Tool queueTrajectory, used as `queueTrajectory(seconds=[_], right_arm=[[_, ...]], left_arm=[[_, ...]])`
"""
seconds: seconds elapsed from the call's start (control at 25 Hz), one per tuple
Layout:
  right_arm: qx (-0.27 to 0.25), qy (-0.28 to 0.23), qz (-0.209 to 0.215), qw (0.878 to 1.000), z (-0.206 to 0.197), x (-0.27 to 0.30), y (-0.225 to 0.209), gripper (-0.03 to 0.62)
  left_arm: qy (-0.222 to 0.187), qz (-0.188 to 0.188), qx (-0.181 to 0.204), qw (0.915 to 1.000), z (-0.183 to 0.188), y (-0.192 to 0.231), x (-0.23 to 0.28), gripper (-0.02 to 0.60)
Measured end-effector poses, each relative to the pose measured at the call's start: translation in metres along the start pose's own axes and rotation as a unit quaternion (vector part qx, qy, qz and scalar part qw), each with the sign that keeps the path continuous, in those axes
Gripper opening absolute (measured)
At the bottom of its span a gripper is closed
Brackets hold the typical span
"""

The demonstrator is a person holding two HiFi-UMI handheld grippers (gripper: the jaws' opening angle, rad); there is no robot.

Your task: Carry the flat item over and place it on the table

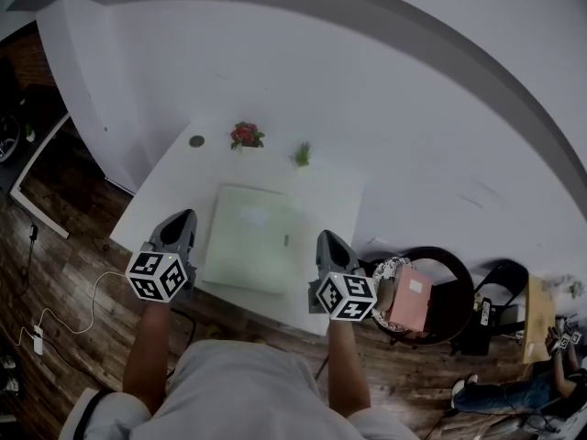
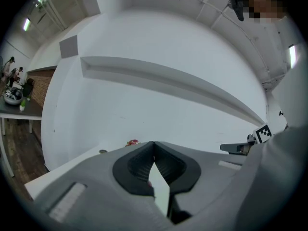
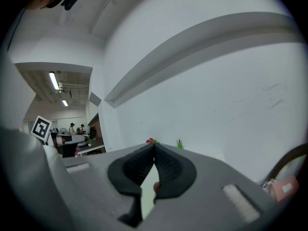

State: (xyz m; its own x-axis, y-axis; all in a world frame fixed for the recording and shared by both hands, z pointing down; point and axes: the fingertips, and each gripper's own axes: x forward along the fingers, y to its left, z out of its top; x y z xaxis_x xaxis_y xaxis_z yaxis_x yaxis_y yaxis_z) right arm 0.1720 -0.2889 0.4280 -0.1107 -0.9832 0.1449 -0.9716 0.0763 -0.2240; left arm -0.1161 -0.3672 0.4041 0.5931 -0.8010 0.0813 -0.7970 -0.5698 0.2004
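Flat item: the pale green flat item [image 1: 252,236] lies on the white surface [image 1: 183,168], between the two tools.
Left tool: the left tool [image 1: 183,216] [image 2: 153,143] is closed, tips together, just left of the item's edge.
Right tool: the right tool [image 1: 327,238] [image 3: 154,146] is closed, tips together, at the item's right edge.
Far side: a red plant [image 1: 246,135] and a green sprig [image 1: 302,154].
Right: a pink box [image 1: 410,302] on a chair.

tiny round object [image 1: 196,141] unidentifiable, bystander [image 1: 503,394] cropped
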Motion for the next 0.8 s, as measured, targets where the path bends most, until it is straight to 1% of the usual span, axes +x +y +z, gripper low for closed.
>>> queueTrajectory(seconds=[0.8], right_arm=[[-0.020, -0.018, 0.004, 1.000, 0.017, -0.002, 0.003, 0.003]], left_arm=[[-0.012, 0.005, 0.011, 0.9999, 0.012, 0.002, -0.005, 0.006]])
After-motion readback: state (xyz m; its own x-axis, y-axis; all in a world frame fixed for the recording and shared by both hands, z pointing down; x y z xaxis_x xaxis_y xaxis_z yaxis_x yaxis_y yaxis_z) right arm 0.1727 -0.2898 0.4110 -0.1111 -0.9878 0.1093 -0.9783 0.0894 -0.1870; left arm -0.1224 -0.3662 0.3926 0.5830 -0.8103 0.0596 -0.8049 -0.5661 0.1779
